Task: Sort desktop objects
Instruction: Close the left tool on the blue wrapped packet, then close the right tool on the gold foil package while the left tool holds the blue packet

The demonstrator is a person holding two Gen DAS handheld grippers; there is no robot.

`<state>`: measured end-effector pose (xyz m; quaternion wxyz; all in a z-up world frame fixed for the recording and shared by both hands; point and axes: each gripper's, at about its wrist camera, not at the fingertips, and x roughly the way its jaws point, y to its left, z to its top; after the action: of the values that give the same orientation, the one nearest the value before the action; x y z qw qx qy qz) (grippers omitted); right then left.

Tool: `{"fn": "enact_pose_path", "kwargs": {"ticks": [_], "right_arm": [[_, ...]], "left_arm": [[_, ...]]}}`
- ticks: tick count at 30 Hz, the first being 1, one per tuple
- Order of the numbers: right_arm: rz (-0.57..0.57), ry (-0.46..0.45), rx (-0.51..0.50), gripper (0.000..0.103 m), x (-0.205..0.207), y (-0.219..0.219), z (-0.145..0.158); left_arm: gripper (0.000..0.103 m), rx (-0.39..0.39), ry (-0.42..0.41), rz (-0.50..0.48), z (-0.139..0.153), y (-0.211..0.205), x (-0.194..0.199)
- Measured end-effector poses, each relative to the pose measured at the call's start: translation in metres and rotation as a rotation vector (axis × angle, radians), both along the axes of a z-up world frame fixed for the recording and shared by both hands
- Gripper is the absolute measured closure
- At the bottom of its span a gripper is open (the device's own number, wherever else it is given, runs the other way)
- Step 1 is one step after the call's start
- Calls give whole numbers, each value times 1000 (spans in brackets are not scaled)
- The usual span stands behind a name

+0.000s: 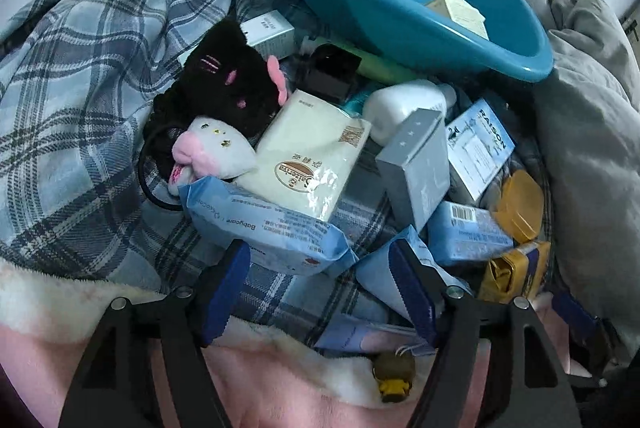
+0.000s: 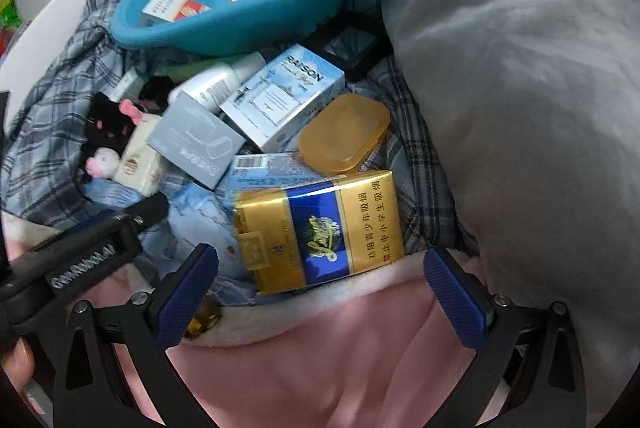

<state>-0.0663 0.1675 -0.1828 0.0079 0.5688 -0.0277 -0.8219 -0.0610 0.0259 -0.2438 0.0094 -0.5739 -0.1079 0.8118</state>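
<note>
A heap of small goods lies on a plaid sheet [image 1: 80, 88] below a teal basin [image 1: 400, 28] that holds a few boxes. My left gripper [image 1: 320, 260] is open over a blue wipes pack [image 1: 260, 224], and its pads touch nothing. Beyond it lie a cream tissue pack [image 1: 312, 156], a black plush cat [image 1: 224, 84], a grey box [image 1: 416, 164] and a RAISON box [image 1: 480, 148]. My right gripper [image 2: 320, 264] is open, its fingers standing either side of a gold and blue cigarette pack [image 2: 320, 228], clear of it. An orange case [image 2: 344, 136] lies just behind.
A bulky grey duvet [image 2: 520, 88] walls off the right side. Pink fleece with a white edge [image 2: 320, 348] lies under both grippers. The left gripper's body [image 2: 100, 240] crosses the lower left of the right wrist view. A small yellow figure [image 1: 394, 376] sits on the fleece.
</note>
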Motion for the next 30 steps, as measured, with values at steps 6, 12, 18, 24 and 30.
{"fn": "enact_pose_path", "kwargs": {"ticks": [6,12,18,24,30], "right_arm": [[45,-21,110,16,-5,-17,-20],[57,64,63,58,3,-18,-5],[53,125,7,76,14,-12,14],[10,192,-194,81,19,10,42],[16,205,-328,82,20,14,52]], "left_arm": [[53,-8,30,-23,0,-7,3],[89,53,49,-114,9,-4,11],[90,89,76,-170,20,1,21],[91,156,115,-258,55,-1,47],[91,192,105,-364,65,14,56]]}}
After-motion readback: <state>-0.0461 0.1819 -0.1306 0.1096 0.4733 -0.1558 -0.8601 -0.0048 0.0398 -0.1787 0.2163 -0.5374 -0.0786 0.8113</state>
